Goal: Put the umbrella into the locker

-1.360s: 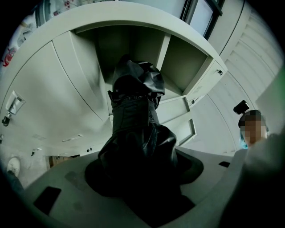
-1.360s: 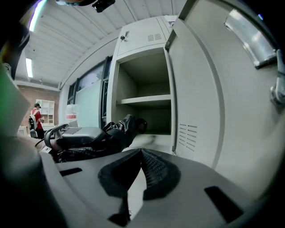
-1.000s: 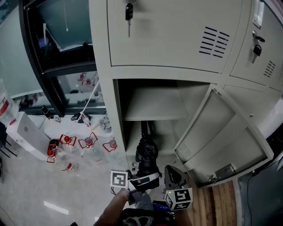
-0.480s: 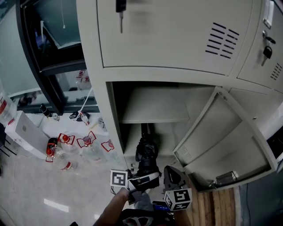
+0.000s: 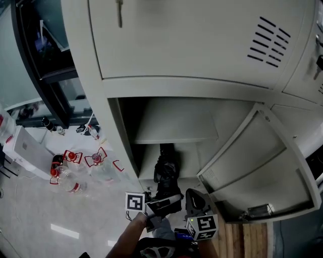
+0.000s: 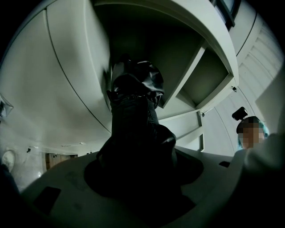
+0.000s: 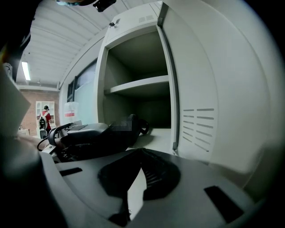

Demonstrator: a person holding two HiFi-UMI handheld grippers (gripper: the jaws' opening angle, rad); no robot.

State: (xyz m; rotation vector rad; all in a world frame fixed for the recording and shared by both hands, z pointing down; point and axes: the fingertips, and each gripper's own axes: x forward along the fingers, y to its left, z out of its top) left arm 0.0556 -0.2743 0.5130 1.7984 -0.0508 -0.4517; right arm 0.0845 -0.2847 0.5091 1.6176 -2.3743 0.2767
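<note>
A black folded umbrella [image 5: 165, 171] lies with its far end inside the open lower compartment of the grey locker [image 5: 121, 141], under the shelf [image 5: 176, 126]. My left gripper [image 5: 161, 205] is shut on the umbrella's near end, just outside the locker's opening. In the left gripper view the umbrella [image 6: 133, 111] fills the space between the jaws of the left gripper [image 6: 138, 178] and points into the compartment. My right gripper [image 5: 194, 200] hovers beside it on the right, shut with nothing in it. In the right gripper view the right gripper [image 7: 139, 153] faces the locker, with the umbrella [image 7: 127, 127] to its left.
The locker door [image 5: 262, 166] hangs open to the right, close to my right gripper; it shows as the door [image 7: 209, 102] in the right gripper view. Several water bottles [image 5: 75, 174] and a white box [image 5: 22, 151] lie on the floor at left. A key [image 5: 119, 12] hangs in the upper door.
The head view has shifted nearer to the locker, so the locker looks larger. Both grippers and the umbrella keep nearly the same place.
</note>
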